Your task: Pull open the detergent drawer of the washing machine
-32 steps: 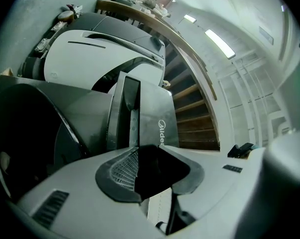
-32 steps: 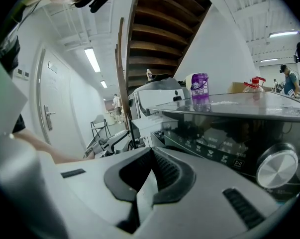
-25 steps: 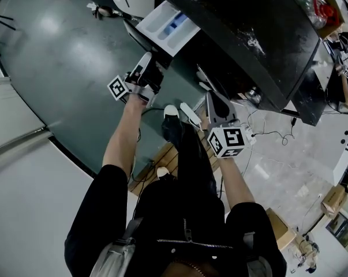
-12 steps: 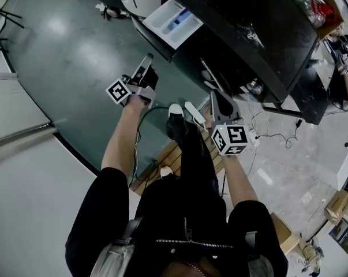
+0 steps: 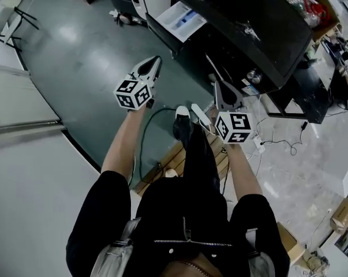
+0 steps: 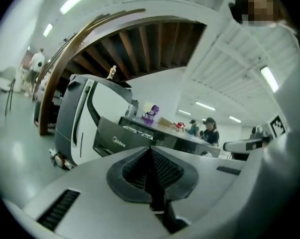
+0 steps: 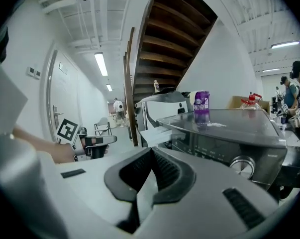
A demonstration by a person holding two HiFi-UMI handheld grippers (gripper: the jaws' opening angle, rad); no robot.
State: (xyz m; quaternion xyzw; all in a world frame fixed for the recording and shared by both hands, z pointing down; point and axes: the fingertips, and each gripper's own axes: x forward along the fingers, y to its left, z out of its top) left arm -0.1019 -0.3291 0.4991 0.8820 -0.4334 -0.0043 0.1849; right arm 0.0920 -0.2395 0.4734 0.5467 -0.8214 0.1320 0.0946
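detergent drawer [image 5: 182, 21] stands pulled out at the far left of the washing machine [image 5: 249, 27]. nearer, left tongs [image 5: 154, 62] just closed together, empty; right tongs [image 5: 217, 85] together, empty.

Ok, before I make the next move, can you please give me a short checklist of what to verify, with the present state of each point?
1. Detergent drawer pulled out of the washing machine: ok, it stands out from the front.
2. Left gripper empty: ok, fingers together, nothing between them.
3. Right gripper empty: ok, fingers together, nothing held.
4. Both grippers apart from the drawer: ok, neither touches it.
5. Drawer out to its full travel: cannot tell.
6. Purple bottle on top of the machine upright: ok.
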